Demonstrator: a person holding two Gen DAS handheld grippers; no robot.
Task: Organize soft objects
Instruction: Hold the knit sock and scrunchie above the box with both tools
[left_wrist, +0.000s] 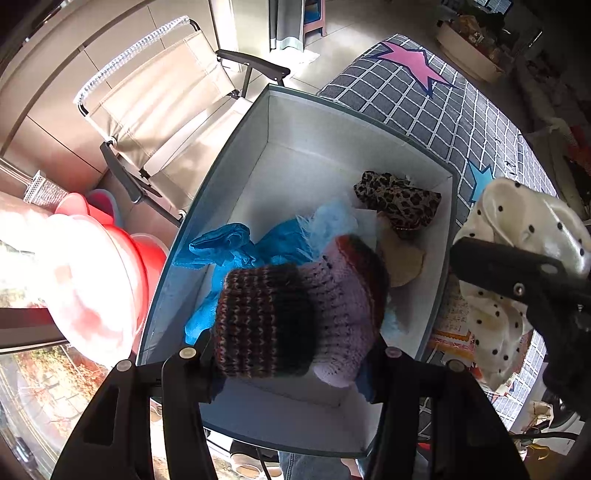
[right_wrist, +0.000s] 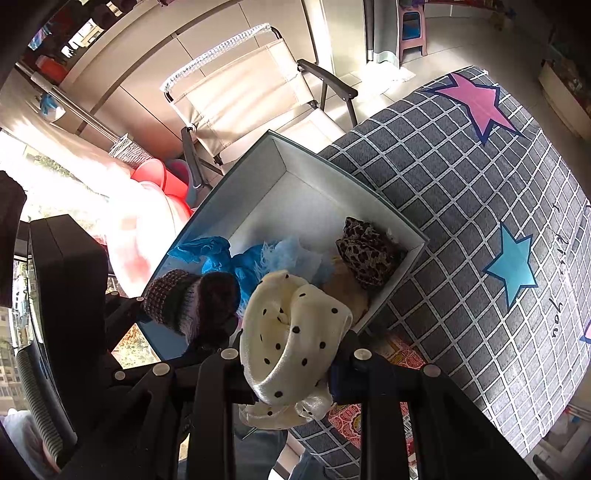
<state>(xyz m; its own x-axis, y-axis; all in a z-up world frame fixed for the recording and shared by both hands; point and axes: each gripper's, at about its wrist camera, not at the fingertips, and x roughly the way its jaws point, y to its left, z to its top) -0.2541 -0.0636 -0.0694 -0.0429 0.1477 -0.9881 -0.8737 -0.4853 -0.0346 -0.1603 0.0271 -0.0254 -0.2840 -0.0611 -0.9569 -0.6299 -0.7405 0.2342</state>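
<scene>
Striped purple-and-brown knitted sock (left_wrist: 295, 317) is clamped in your left gripper (left_wrist: 291, 354), held over the near end of the open grey box (left_wrist: 207, 206) for dropping. Your right gripper (right_wrist: 291, 354) is closed on the cream polka-dot satin cloth (right_wrist: 291, 332), above the box's near right edge, queued next.

knit hat (left_wrist: 295, 317): lilac, brown-striped | scarf (right_wrist: 295, 332): cream, black-dotted | cloth (left_wrist: 400, 203): leopard-print | bedcover (right_wrist: 461, 206): grey, white-checked
</scene>
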